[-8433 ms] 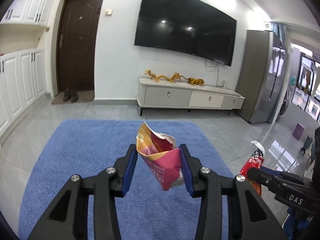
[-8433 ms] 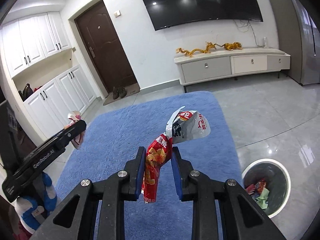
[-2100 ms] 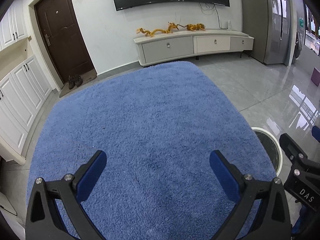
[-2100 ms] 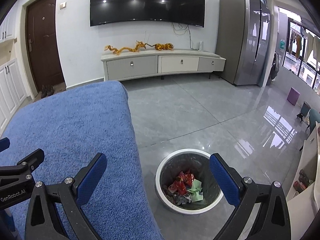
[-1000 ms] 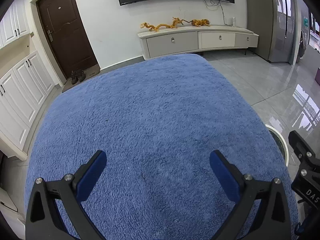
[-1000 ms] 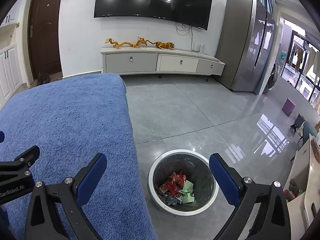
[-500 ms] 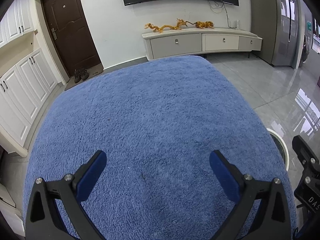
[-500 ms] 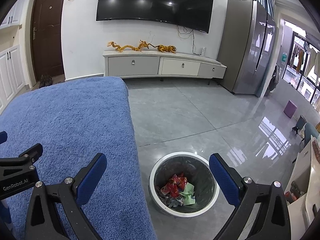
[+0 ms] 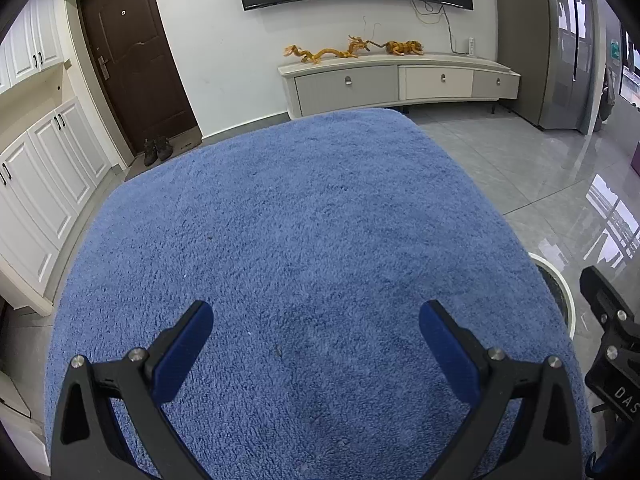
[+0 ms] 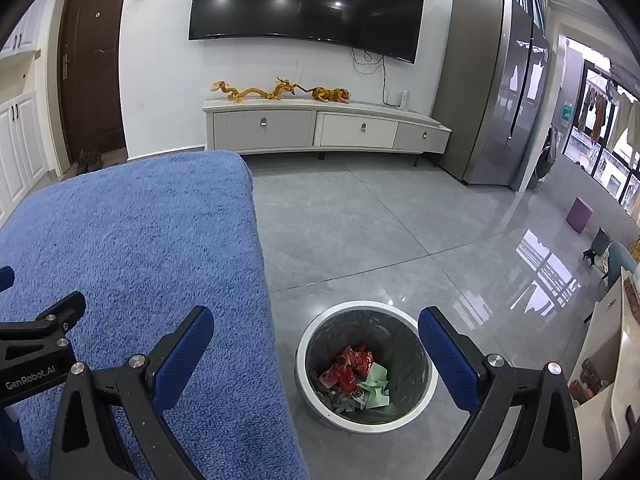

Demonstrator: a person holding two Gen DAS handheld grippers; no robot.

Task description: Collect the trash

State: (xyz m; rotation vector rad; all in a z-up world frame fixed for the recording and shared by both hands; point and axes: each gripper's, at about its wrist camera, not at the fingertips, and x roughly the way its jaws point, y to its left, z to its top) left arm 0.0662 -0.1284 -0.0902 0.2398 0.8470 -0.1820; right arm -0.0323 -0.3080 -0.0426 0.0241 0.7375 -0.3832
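A round white-rimmed trash bin [image 10: 431, 381] stands on the grey tile floor by the right edge of the blue rug [image 10: 132, 248]. Red snack wrappers [image 10: 347, 365] and green paper [image 10: 376, 387] lie inside it. My right gripper [image 10: 316, 350] is open and empty, above and in front of the bin. My left gripper [image 9: 316, 346] is open and empty over the blue rug [image 9: 296, 232]. The bin's rim [image 9: 562, 286] shows at the right edge of the left wrist view, next to the right gripper's body [image 9: 612, 344]. No trash shows on the rug.
A white TV cabinet [image 10: 320, 128] with gold figurines stands at the far wall under a TV. A grey fridge [image 10: 496, 92] stands at the right. A brown door [image 9: 132, 60], shoes [image 9: 157, 150] and white cupboards [image 9: 44, 176] are at the left.
Both grippers, earlier shut on snack wrappers, are now open and empty, and the wrappers lie in the bin. Over the last second both views shifted only slightly.
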